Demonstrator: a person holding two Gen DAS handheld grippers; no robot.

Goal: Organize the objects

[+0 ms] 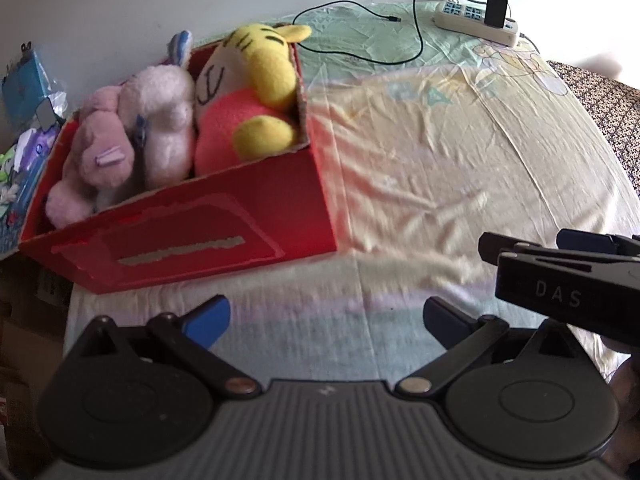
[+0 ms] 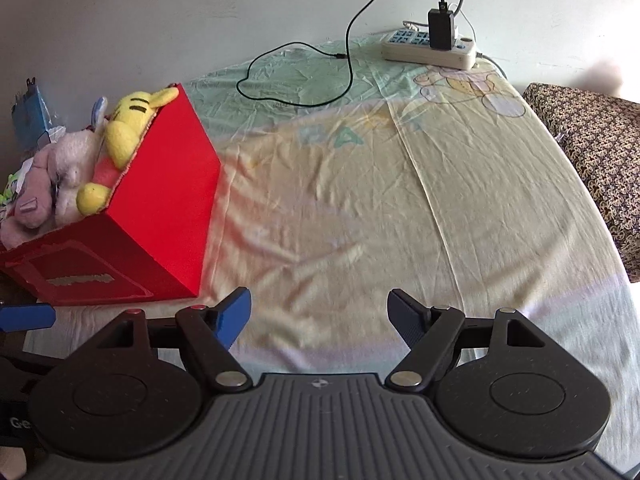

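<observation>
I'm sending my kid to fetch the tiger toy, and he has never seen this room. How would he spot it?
Look on the bed sheet for the red cardboard box near the wall. Three plush toys are packed inside; the yellow tiger plush lies at the end nearest the power strip. Unlike the pale pink plush and white plush beside it, it has black stripes and a coral-pink belly.

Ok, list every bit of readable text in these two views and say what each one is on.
"DAS": on the right gripper's black body, seen from the left wrist.
"Ge": cut off at the frame edge, on the left gripper's body, seen from the right wrist.
Bed sheet: faded print, unreadable.
Red box: label torn off, no text.
</observation>
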